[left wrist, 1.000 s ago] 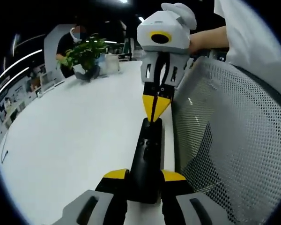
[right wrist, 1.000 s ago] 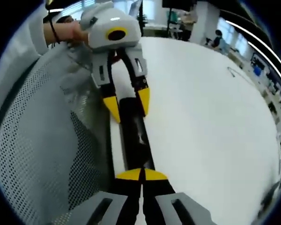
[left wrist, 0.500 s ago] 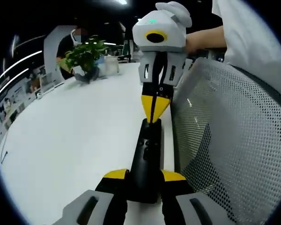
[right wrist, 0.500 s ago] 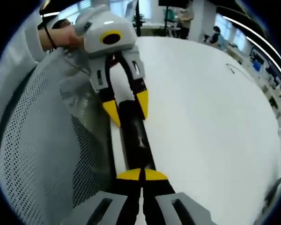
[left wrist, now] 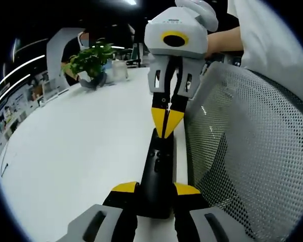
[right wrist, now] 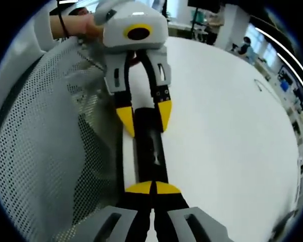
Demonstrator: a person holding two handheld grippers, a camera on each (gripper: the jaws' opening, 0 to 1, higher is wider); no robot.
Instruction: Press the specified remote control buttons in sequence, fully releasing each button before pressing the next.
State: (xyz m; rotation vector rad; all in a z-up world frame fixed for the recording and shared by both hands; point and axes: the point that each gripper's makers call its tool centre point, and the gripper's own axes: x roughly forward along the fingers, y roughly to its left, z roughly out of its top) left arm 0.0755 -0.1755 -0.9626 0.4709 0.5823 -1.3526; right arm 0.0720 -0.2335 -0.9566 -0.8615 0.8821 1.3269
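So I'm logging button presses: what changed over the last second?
The right gripper, fingers shut, tipped more upright over the far end of the remote; whether it pressed or let go is unclear. The left gripper kept its grip on the remote's near end, and the remote stayed on the white table.

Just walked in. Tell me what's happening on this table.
A person holds a claw in each hand over a white table. The left claw grips one end of a long black remote control lying at the table's edge, beside a grey mesh chair back. The right claw, tips closed together, points down at the remote's far end, seemingly on a button. A leafy green potted plant stands further off.
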